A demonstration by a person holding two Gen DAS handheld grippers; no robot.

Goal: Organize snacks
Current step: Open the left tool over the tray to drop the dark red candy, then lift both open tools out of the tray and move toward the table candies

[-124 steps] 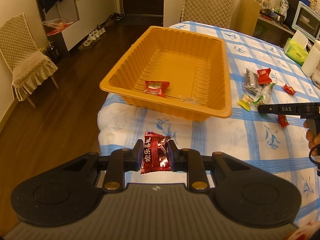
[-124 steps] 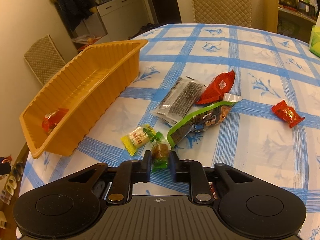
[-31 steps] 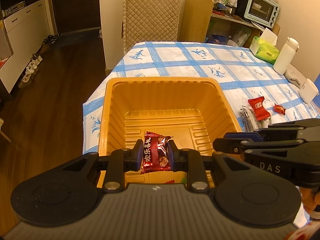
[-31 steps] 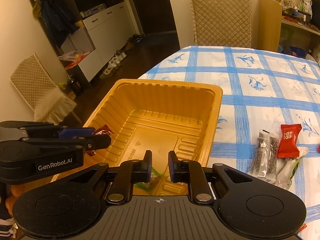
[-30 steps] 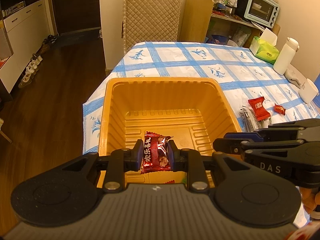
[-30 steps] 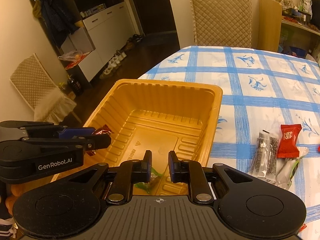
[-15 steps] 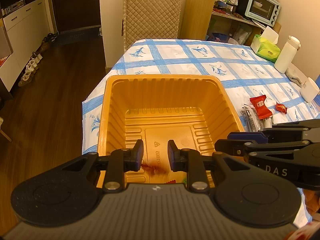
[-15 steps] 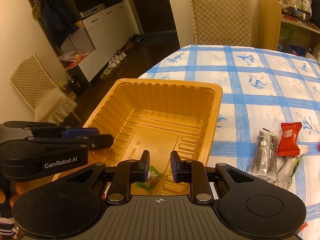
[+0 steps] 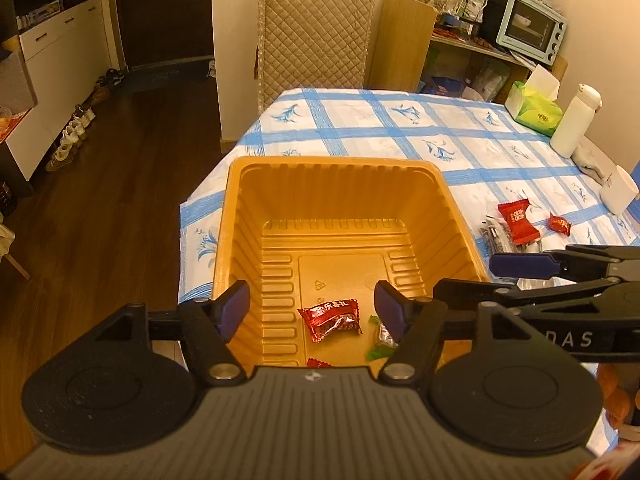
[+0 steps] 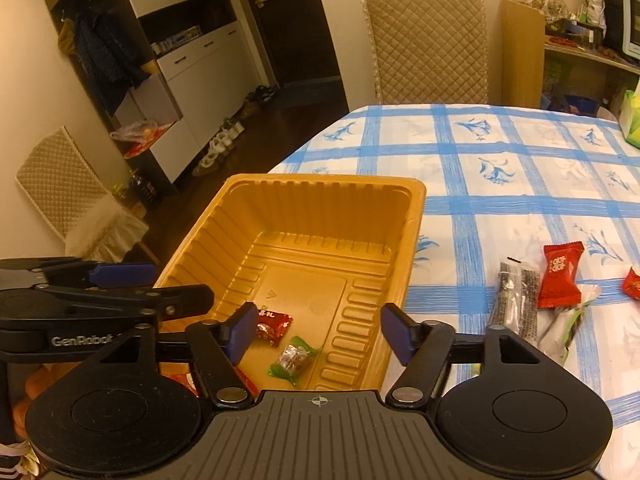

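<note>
While both sets of jaws are opening over the orange tray (image 9: pixel 344 168), nothing sits between them: left gripper (image 9: pixel 312 306) and right gripper (image 10: pixel 318 328) both stand apart and empty. The red candy (image 9: pixel 334 319) lies on the tray floor just below the left jaws; the green-wrapped candy (image 10: pixel 294 358) lies below the right jaws. More snacks wait on the worktop (image 10: pixel 500 160) right of the right jaws, including a red packet (image 10: pixel 560 280). To release cleanly, I'd open fully, then lift straight clear of the tray wall.
</note>
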